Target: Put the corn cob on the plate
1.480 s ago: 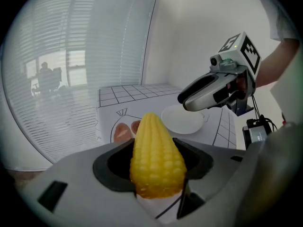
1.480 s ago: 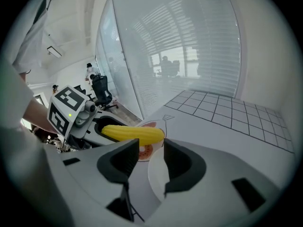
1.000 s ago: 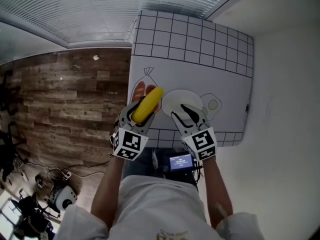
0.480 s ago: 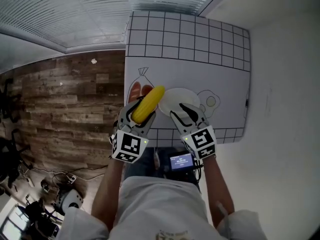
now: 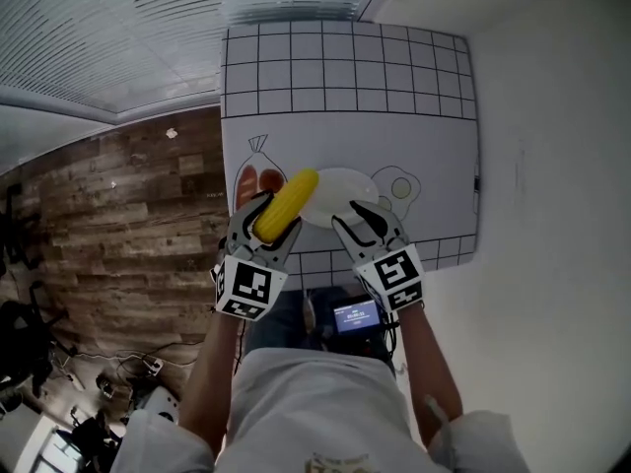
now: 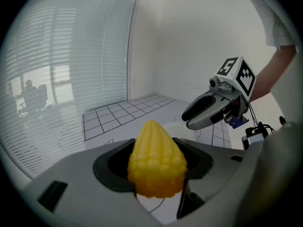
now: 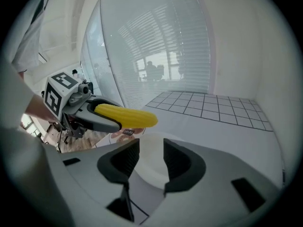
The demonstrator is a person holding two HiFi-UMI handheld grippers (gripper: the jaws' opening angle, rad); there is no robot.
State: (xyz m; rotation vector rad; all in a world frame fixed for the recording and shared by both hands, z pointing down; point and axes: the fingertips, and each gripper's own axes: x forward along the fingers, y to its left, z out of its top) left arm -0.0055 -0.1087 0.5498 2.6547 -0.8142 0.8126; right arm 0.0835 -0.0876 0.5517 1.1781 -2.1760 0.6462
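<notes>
Corn cob (image 6: 156, 160) is clamped lengthwise between the widely spread jaws of the left gripper (image 5: 268, 220) and is held in the air, its tip reaching over the left rim of the white plate (image 5: 345, 183). The right gripper (image 7: 147, 157) is held just beside it over the plate's near edge, jaws apart and nothing gripped. The plate is set on a white gridded mat (image 5: 345, 97), between a drawn bag (image 5: 254, 170) and a drawn fried egg (image 5: 399, 187).

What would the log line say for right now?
left gripper: shut on corn cob | corn cob: held up, tip at edge of plate, not on it | right gripper: open, empty, by plate
</notes>
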